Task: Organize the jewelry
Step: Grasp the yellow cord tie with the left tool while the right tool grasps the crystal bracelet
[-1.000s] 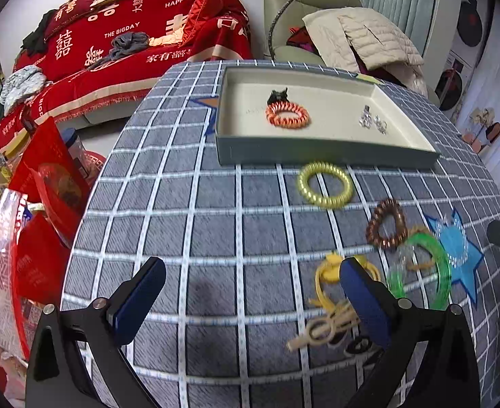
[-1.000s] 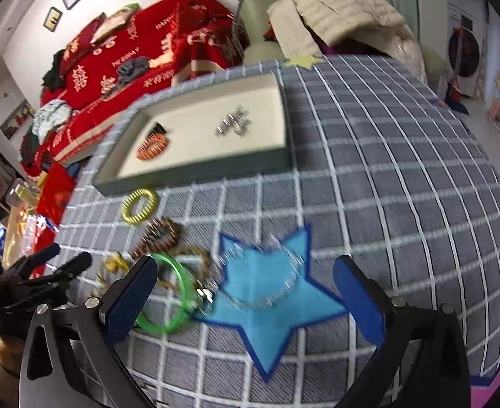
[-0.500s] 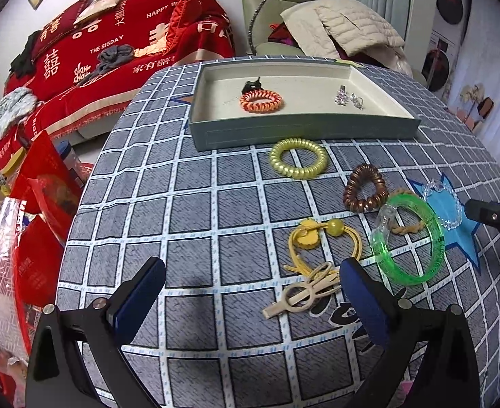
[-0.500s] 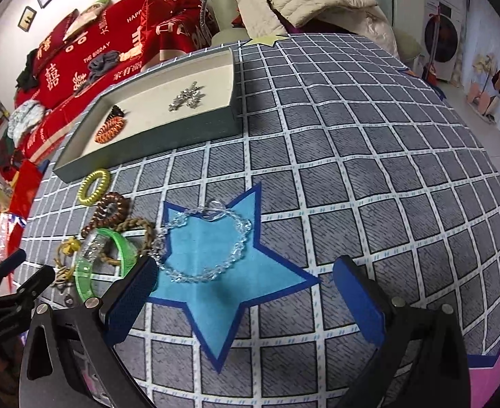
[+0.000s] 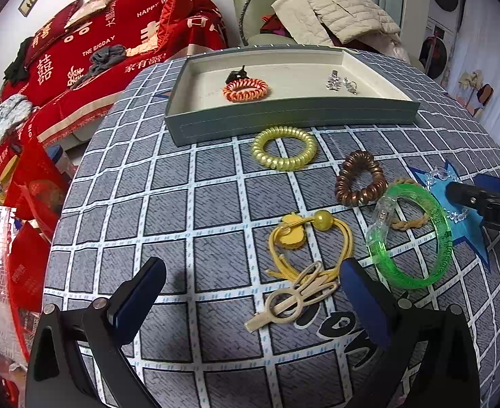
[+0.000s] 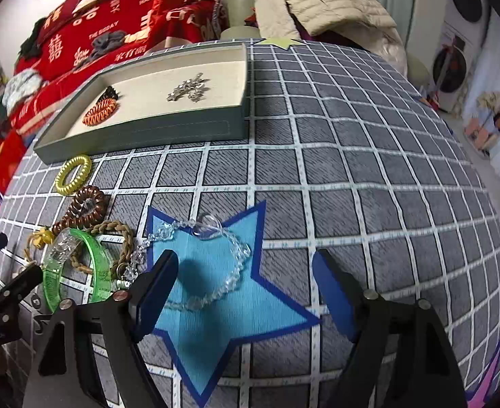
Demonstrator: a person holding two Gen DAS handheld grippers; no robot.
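Both grippers are held with fingers spread, gripping nothing. A beige clip (image 5: 292, 302) by the left gripper (image 5: 250, 292) is shown only in the left view. The clear bracelet (image 6: 199, 261) under the right gripper (image 6: 246, 289) is seen whole only in the right view. The tray (image 5: 284, 120) sits beyond on the tabletop (image 5: 182, 204).

Left gripper (image 5: 250, 292) hangs wide open over the checked tablecloth (image 5: 154, 204), a beige hair clip (image 5: 292, 301) between its fingers. Green bangle (image 5: 411, 236) sits just right; orange coil tie (image 5: 246, 89) in the tray (image 5: 290, 119).
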